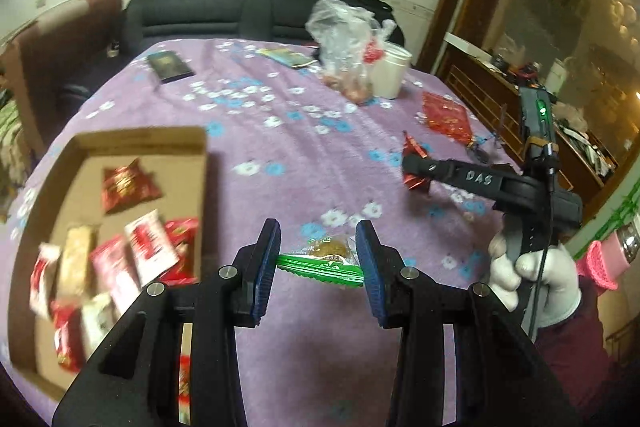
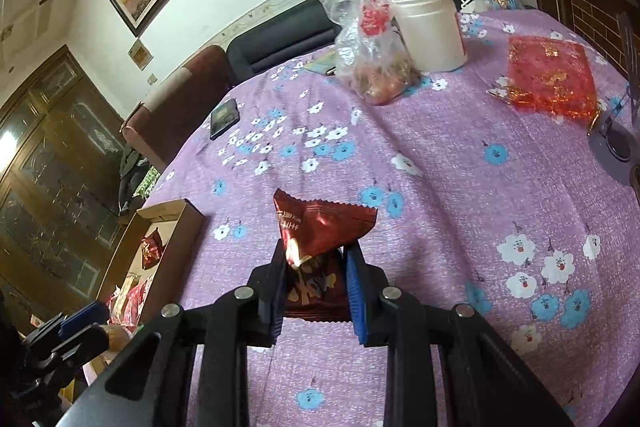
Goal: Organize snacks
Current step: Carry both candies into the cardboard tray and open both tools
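Snacks are what you are sorting, and you have one in each gripper. Your left gripper (image 1: 320, 259) has its jaws closed on a green-wrapped cake (image 1: 326, 263), pinched across its width, above the bench (image 1: 312, 147). The cardboard box (image 1: 120, 139), already holding several red and pink packets (image 1: 132, 183), sits at about nine o'clock from it. Your right gripper (image 2: 316, 287) has its jaws clamped on the lower half of a dark red foil packet (image 2: 320, 227), with the crimped top sticking out beyond the tips.

Both pieces look light and soft, in crinkly, slippery film. I judge that a hard squeeze would crush the cake, and a light one lets the foil slide. Hold the body of the wrapper, not the thin sealed edge.

At twelve o'clock stand a white jar (image 2: 432, 27) and a clear plastic bag (image 2: 368, 43), well apart from the box.
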